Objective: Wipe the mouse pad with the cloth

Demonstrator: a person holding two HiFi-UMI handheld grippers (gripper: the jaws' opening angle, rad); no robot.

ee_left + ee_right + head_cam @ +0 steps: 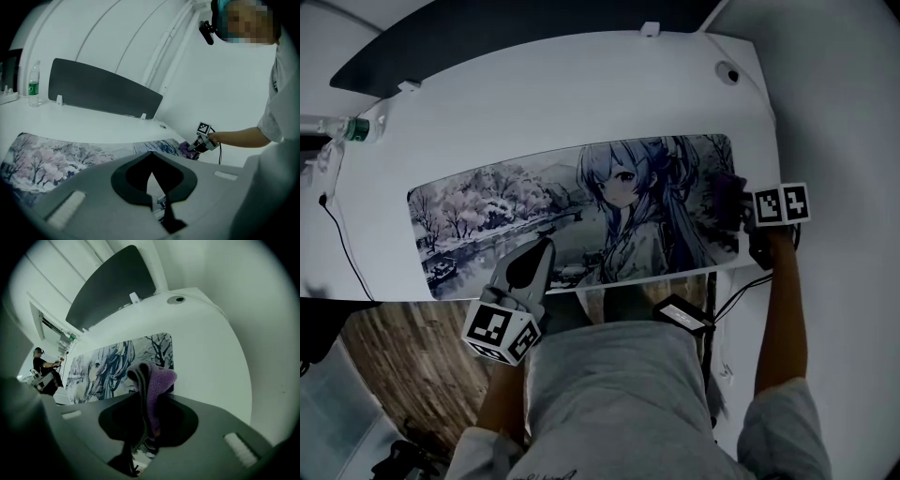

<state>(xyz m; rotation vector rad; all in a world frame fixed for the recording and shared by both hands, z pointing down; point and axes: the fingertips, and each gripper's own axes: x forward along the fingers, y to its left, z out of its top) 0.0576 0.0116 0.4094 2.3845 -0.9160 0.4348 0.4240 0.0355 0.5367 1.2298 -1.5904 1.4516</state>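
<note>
The right gripper (146, 425), grasping the fuzzy purple cloth (158, 380) at the illustrated mouse pad's (487, 220) right edge, should press it flat. The left gripper (152, 185) is clenched, empty.

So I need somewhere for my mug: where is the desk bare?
Bare desk runs between the mouse pad and the dark back panel. Crowded: the far left corner with bottle and cable, and the pad's right end, where the right claw holds the cloth.

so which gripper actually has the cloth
The right gripper: the purple cloth is pinched between its fingers at the mouse pad's right end. The left gripper has its fingers shut on nothing.
</note>
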